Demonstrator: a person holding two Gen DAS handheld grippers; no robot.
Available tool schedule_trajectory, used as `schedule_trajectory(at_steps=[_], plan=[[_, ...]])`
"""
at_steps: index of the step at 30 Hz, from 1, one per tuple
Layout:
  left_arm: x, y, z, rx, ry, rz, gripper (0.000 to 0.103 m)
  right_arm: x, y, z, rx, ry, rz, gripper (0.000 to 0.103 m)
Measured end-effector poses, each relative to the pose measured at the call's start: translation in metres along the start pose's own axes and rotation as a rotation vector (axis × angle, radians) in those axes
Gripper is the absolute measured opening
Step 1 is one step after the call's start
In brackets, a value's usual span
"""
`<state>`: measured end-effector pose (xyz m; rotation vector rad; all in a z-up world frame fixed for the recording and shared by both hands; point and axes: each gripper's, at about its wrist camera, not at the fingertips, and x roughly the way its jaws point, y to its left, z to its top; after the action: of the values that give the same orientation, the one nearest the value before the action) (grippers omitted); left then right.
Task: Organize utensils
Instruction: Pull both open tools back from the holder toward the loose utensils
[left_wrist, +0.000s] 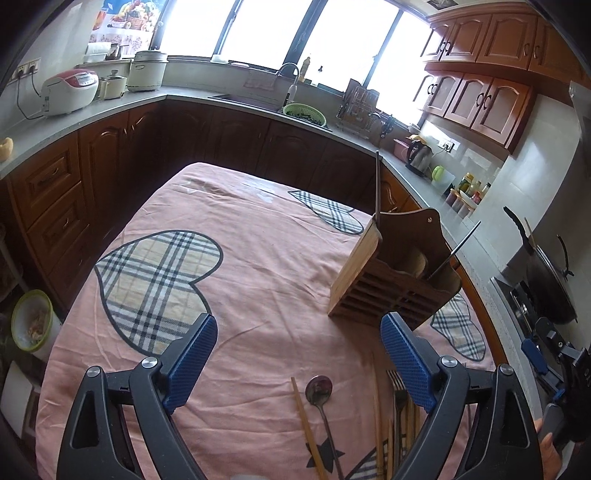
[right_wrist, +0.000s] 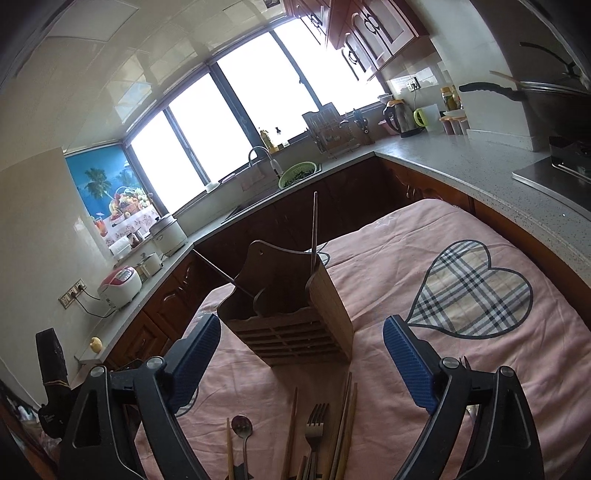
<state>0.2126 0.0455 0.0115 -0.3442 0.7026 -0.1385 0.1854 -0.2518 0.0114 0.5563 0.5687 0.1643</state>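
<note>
Both sets of fingers spread apart and empty, left gripper (left_wrist: 298, 345) and right gripper (right_wrist: 302, 345) above spoon (right_wrist: 242, 428), fork (right_wrist: 316, 424) and chopsticks (right_wrist: 345, 417), near the wooden holder (right_wrist: 291, 314).

Home kitchen — sink (left_wrist: 258, 101), cabinets (left_wrist: 480, 33) (rice cooker (left_wrist: 70, 90)).

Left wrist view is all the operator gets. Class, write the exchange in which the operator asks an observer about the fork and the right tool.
Operator: My left tool hides half the fork. How does it lie?
Observer: The fork lies flat on the cloth, tines toward the holder, not touching it.
Operator: I see only the right tool's edge. Does it hold anything?
Observer: No. The right tool is open and empty.
</note>
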Motion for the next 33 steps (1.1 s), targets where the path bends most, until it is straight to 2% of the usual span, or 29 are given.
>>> schedule_trajectory(at_steps=[11,22,28,30,32,33], plan=[[-0.008,0.003,-0.019,0.007,0.047,0.002,0.091,-0.010,-0.008,-0.031,0.010,0.065,-0.032,0.091],[0.009,-0.012,-0.025,0.046,0.093,0.001,0.090,-0.004,-0.014,-0.043,0.012,0.102,-0.059,0.091],[0.027,-0.013,-0.029,0.066,0.132,0.039,0.089,0.010,-0.022,-0.048,0.015,0.138,-0.076,0.091],[0.035,-0.013,-0.031,0.074,0.150,0.058,0.086,0.016,-0.023,-0.051,0.004,0.152,-0.089,0.091],[0.044,-0.012,-0.033,0.081,0.171,0.066,0.080,0.023,-0.024,-0.054,-0.010,0.168,-0.102,0.088],[0.048,-0.013,-0.033,0.087,0.184,0.070,0.078,0.027,-0.024,-0.055,-0.017,0.180,-0.111,0.081]])
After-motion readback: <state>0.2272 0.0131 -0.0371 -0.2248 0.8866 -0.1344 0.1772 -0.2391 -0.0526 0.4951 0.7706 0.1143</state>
